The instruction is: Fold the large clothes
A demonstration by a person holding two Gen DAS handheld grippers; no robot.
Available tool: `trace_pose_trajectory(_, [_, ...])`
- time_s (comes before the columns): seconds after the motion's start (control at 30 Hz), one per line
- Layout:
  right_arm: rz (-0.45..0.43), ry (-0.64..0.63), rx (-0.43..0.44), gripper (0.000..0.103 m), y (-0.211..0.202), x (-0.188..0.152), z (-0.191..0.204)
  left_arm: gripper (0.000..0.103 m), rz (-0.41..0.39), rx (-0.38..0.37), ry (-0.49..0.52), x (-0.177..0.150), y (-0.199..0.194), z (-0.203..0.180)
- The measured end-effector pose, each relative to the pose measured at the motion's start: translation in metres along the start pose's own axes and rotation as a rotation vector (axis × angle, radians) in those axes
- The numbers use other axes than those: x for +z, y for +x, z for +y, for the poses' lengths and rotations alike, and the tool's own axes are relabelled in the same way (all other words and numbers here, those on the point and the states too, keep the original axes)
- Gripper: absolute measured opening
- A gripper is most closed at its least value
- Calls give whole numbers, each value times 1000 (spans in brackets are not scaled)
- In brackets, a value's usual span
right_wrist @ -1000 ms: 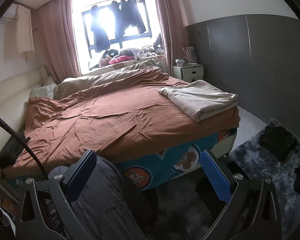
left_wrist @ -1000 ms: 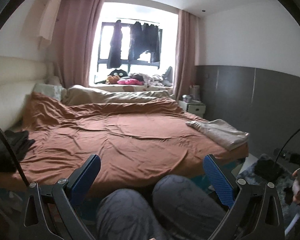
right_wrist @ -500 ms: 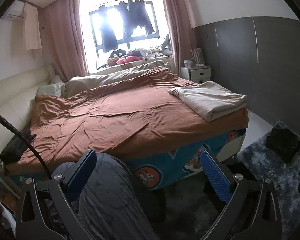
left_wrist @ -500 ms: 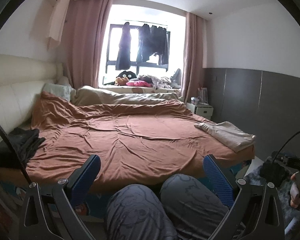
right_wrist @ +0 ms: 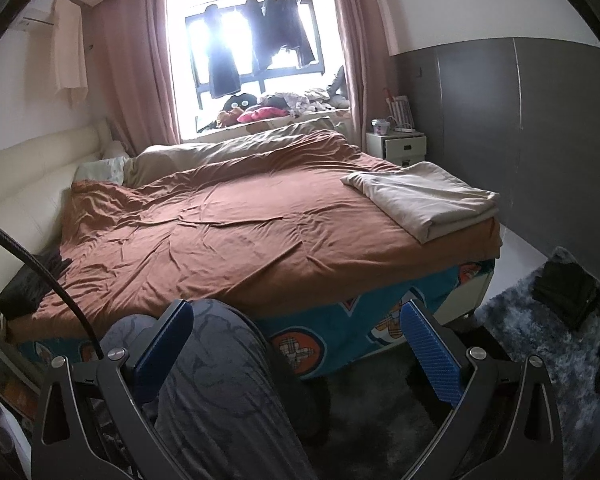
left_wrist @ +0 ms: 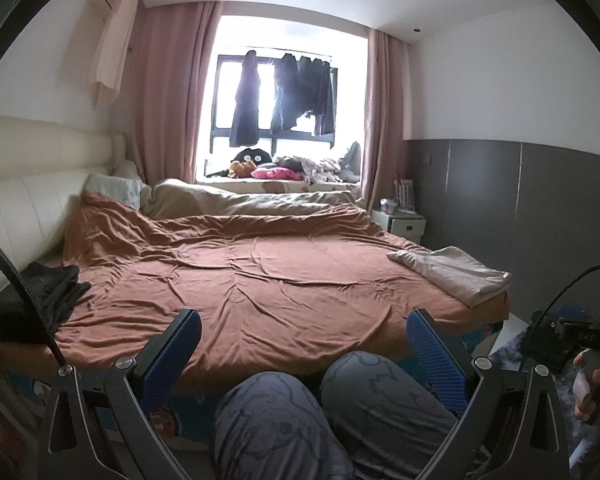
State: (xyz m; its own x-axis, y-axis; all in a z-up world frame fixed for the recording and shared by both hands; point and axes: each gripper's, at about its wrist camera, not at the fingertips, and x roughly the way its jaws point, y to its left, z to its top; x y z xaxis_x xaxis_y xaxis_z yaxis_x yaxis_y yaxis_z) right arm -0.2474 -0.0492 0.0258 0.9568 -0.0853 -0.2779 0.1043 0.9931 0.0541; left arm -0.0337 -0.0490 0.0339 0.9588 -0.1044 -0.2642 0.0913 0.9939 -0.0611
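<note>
A folded beige cloth (left_wrist: 456, 274) (right_wrist: 424, 200) lies on the right near corner of the bed. A crumpled black garment (left_wrist: 32, 300) (right_wrist: 28, 284) lies on the bed's left near corner by the headboard. My left gripper (left_wrist: 300, 340) is open and empty, held above the person's knees (left_wrist: 332, 412) short of the bed edge. My right gripper (right_wrist: 296, 332) is open and empty too, low in front of the bed's side, over one knee (right_wrist: 216, 372). Neither gripper touches any cloth.
The bed carries a wrinkled brown cover (left_wrist: 260, 280) over a teal cartoon sheet (right_wrist: 340, 332). A white nightstand (right_wrist: 396, 146) stands at the far right. A shaggy grey rug (right_wrist: 548, 340) with dark clothes (right_wrist: 568, 292) lies on the floor at right. Clothes hang in the window (left_wrist: 284, 100).
Both wrist cameras have pulled back and tilted up; the bed sits lower and farther in both views. Both grippers stay open and empty.
</note>
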Motion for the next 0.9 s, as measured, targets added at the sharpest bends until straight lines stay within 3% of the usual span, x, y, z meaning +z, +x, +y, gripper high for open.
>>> trace_pose_trajectory(0.9, [-3, -2, 19, 103, -6, -5, 1, 103, 10, -16, 18, -2, -7, -5])
